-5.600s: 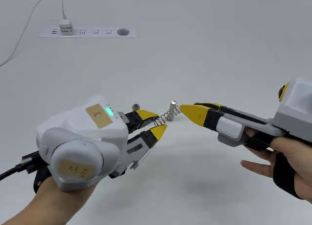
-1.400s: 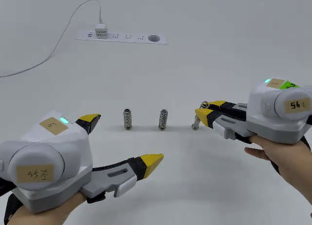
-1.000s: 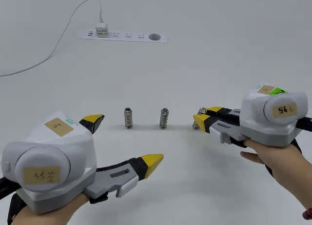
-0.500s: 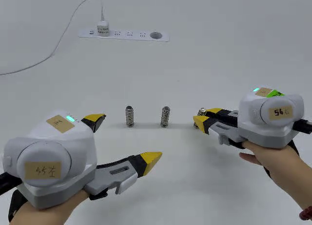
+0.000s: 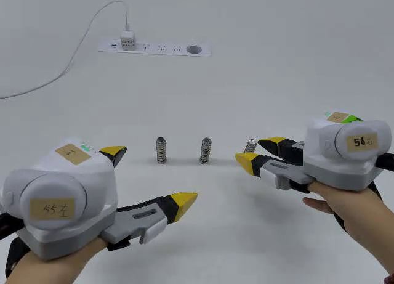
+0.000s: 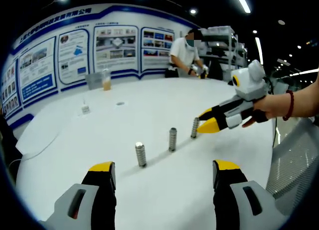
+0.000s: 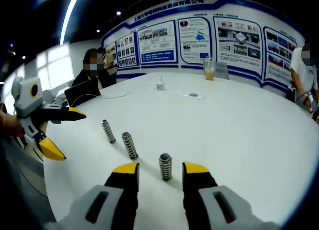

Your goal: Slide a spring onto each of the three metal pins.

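Right claw (image 5: 257,151), open and empty, brackets the spring-wrapped pin (image 5: 250,146) at 3 o'clock of the row. The pin is likely light and tippy: grip the coils gently. Left claw (image 5: 149,176) is wide open, empty.

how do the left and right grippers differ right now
The left gripper has its fingers spread wide; the right gripper has its fingers closer together. The left gripper sits back from the row of pins with nothing between its fingers, while the right gripper's fingers flank the end pin without clearly touching it. Both are open and have yellow fingertips.
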Motion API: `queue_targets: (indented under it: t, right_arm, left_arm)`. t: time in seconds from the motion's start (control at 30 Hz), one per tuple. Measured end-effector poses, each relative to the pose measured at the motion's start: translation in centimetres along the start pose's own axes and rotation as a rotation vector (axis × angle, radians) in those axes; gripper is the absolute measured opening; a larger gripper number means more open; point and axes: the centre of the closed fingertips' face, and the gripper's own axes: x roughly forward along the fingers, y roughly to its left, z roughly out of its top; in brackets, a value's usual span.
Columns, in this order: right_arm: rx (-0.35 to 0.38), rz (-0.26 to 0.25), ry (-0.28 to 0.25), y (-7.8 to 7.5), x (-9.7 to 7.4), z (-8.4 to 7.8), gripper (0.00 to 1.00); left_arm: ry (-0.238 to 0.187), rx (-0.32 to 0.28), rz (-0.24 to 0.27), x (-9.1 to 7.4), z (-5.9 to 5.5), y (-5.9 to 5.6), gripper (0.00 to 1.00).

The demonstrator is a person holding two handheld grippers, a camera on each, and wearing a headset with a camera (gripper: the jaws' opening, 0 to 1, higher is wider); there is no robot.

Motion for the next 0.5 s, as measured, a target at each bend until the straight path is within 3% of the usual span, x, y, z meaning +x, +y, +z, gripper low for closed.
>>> queue_targets:
  t: [0.5]
  right_arm:
    - [0.031, 0.017, -0.004, 1.4, -3.7, 0.9, 0.56]
  left_arm:
    - [0.023, -0.015, 0.014, -1.6, 0.7, 1.0, 0.85]
